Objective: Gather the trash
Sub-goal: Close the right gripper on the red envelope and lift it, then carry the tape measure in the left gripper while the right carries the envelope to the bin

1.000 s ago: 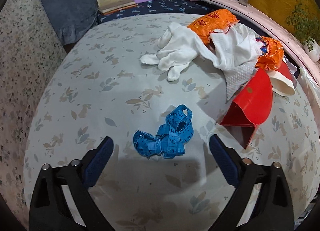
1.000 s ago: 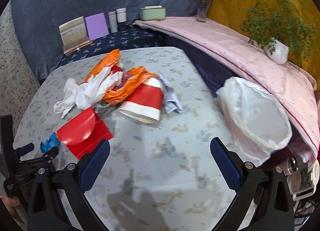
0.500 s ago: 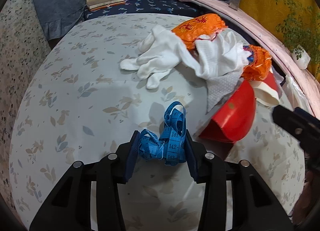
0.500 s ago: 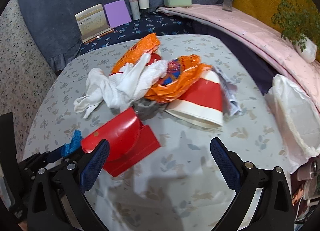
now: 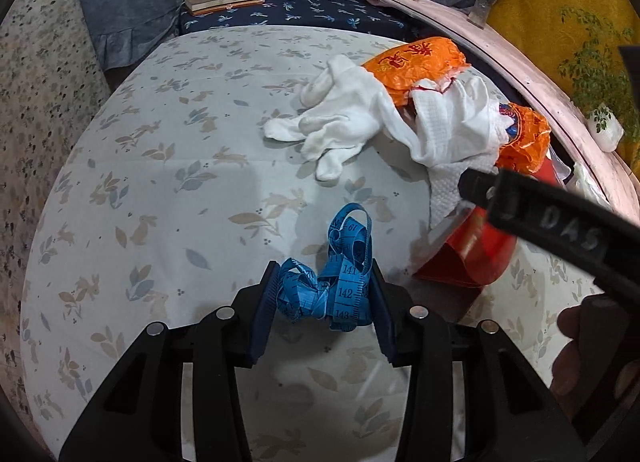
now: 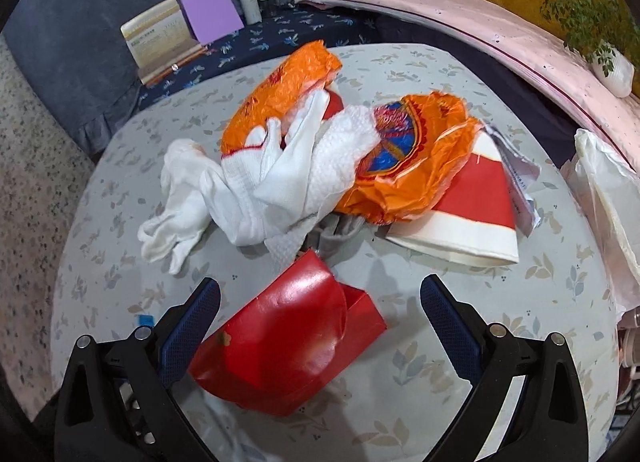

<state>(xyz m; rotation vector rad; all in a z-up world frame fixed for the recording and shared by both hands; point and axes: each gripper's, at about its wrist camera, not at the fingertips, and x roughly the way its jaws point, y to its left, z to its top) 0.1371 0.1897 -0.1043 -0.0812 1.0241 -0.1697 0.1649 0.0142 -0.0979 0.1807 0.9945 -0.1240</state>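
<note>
Step in hand: our left hand-held gripper (image 5: 325, 298) pinches the blue tape (image 5: 334, 282); our right hand-held gripper (image 6: 320, 320), spread, straddles the red box (image 6: 288, 346). Next: squeeze the box, lift both.

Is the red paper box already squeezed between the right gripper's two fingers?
No, the right gripper stands wide open around the red box.

Bright, even light; soft shadows, fisheye-bent dark edges, slight blur at right.
</note>
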